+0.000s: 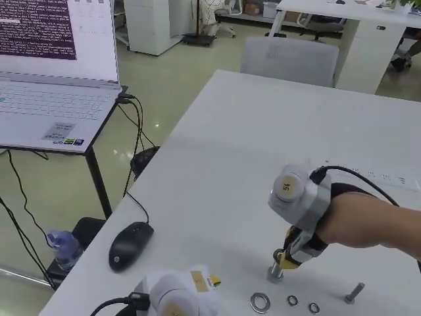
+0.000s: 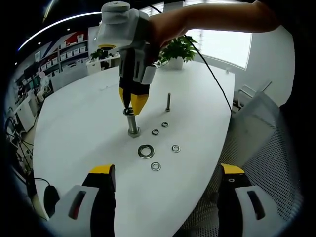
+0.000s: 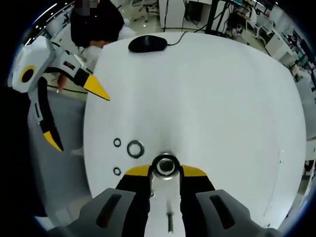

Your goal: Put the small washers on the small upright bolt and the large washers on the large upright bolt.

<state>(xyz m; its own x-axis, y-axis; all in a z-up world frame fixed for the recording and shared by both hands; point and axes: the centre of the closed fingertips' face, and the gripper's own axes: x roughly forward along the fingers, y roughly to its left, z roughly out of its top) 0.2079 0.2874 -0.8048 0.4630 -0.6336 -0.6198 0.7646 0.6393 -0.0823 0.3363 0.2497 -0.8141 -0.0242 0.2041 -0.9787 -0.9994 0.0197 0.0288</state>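
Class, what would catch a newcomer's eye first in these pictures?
The right gripper, shut on a large washer, holds it over the large upright bolt on the white table. Beside the bolt lie a loose large washer and several small washers; the left gripper hangs open nearby.

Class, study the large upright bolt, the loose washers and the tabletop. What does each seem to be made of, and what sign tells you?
Large upright bolt: metal, probably steel; grey with a dull sheen. Loose washers: metal too; silvery rings catching light, like the washer in the right gripper. Tabletop: smooth white, near matte; laminate or painted board, unclear.
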